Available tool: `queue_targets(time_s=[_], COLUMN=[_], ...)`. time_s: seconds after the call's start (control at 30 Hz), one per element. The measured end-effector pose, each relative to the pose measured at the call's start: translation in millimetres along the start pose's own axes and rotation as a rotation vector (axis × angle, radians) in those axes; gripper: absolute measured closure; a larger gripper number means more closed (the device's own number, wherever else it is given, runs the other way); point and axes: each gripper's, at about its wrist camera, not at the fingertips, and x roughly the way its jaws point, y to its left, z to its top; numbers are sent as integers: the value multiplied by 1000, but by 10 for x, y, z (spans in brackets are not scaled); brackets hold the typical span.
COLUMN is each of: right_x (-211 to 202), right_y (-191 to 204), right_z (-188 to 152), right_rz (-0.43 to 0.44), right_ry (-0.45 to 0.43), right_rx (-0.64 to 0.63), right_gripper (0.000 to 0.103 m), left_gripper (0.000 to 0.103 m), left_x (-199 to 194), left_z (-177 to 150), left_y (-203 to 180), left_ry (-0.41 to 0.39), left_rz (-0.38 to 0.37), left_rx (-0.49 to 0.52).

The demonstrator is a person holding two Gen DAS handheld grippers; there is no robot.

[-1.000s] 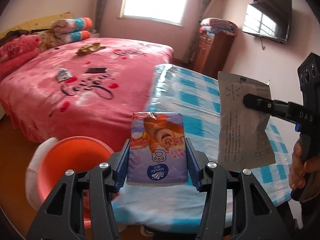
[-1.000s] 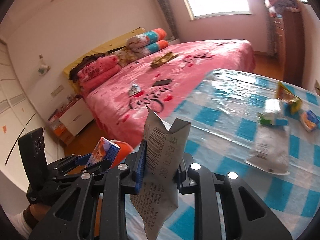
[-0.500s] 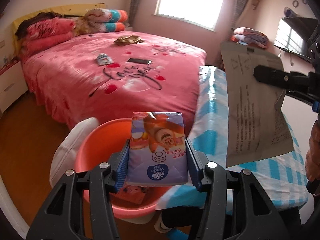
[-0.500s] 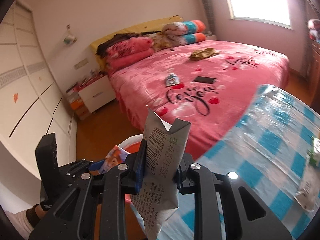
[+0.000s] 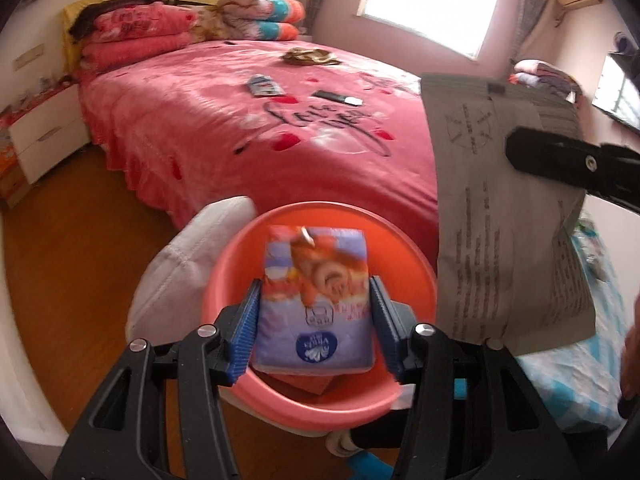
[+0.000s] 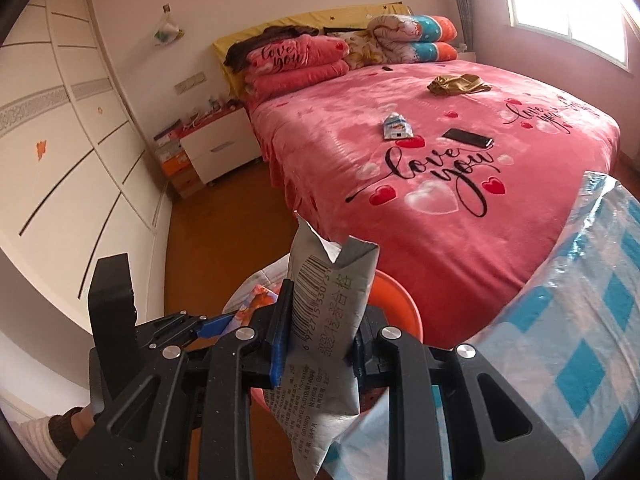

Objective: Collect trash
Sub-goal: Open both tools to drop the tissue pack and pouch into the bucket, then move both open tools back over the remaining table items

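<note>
Tissue pack [image 5: 316, 300]: soft, light, slick film; between the pads of the left gripper [image 5: 316, 312], whose jaws are opening, over the basin [image 5: 320, 404].
Wrapper [image 6: 328, 344]: thin, crumpled, floppy; best pinched mid-body. The right gripper [image 6: 318, 340] pinches it there, jaws starting to open, above the basin's rim.
Basin: orange, on the floor beside the table edge; holds some reddish packet, otherwise hidden.

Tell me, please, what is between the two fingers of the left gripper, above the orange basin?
In the left wrist view, a tissue pack sits between the blue pads of the left gripper, whose jaws are opening. It hangs over the orange basin.
</note>
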Motion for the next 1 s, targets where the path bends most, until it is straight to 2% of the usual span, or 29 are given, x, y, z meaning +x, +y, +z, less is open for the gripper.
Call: queue_targets(time_s=[0.07, 0.1, 0.13, 0.23, 0.3, 0.53, 1.0], right_x=[84, 88, 80, -3, -97, -402, -816], right_y=[24, 12, -8, -132, -225, -410, -638], right_z=[-38, -65, -86, -126, -141, -236, -553], right_rz=[-36, -53, -56, -56, -77, -142, -224], right_ry=[30, 25, 20, 4, -19, -85, -142], right_rx=[-9, -5, 2, 55, 81, 118, 188], right_gripper=[56, 41, 31, 27, 20, 14, 13], left_gripper=[31, 28, 25, 22, 20, 18, 17], left_x=[18, 13, 12, -6, -8, -52, -186], left_z=[1, 2, 8, 17, 20, 25, 71], left_y=[31, 44, 57, 97, 123, 61, -373], left_ry=[0, -1, -2, -11, -7, -10, -42], left_rz=[45, 54, 62, 90, 95, 62, 25], left_rx=[-8, -11, -14, -21, -31, -40, 75])
